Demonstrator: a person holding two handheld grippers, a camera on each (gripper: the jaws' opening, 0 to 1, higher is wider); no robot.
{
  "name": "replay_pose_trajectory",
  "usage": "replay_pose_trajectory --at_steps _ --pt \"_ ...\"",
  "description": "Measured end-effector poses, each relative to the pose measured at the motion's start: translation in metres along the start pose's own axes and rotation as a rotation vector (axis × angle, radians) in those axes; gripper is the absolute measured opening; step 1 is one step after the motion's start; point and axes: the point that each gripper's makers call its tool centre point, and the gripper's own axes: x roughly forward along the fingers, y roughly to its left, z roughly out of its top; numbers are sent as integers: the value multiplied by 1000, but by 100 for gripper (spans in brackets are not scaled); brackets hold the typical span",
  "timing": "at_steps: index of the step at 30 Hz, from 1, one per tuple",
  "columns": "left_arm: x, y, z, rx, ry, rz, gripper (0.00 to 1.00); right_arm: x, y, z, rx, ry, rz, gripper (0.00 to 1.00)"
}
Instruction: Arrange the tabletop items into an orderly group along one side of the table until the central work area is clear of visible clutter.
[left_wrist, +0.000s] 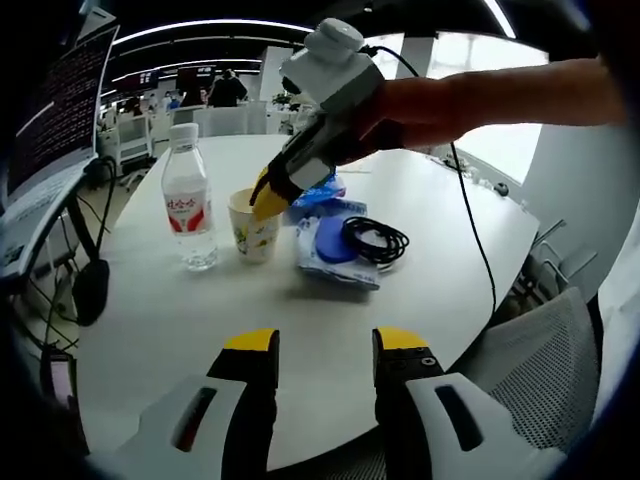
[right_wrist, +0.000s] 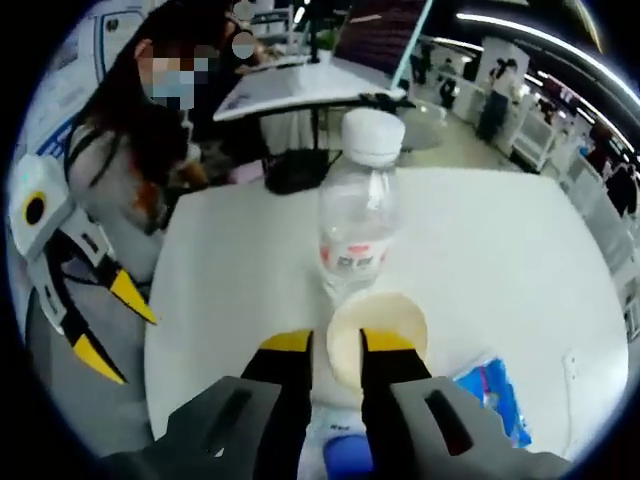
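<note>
Right tongs (right_wrist: 335, 352) pinching the paper cup's (right_wrist: 378, 325) near rim, bottle (right_wrist: 360, 215) upright just beyond. Left tongs (left_wrist: 325, 345) released, well back over bare bench (left_wrist: 180, 320).

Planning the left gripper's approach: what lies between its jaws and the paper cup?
Bare white table in the left gripper view, from the left gripper to the cream paper cup.

Your left hand-held gripper (left_wrist: 325, 345) has a white body, black jaws and yellow tips. Your right hand-held gripper (right_wrist: 335, 345) looks the same: grey-white, black, yellow on top. A thin black cable (left_wrist: 470, 215) hangs from it.
</note>
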Motion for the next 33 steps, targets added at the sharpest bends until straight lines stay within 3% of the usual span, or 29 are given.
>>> replay_pose_trajectory --at_steps 5,11,24,33 --pt "0 1 0 -3 3 5 36 -18 -8 -1 100 -72 -21 17" --pt "1 2 0 -10 6 11 36 -38 -15 -16 155 -102 -52 18" --pt "6 1 4 -27 9 17 36 -79 -26 -70 301 -139 -130 20" --pt "13 0 12 -1 17 8 36 -104 -15 -121 384 -138 -170 22"
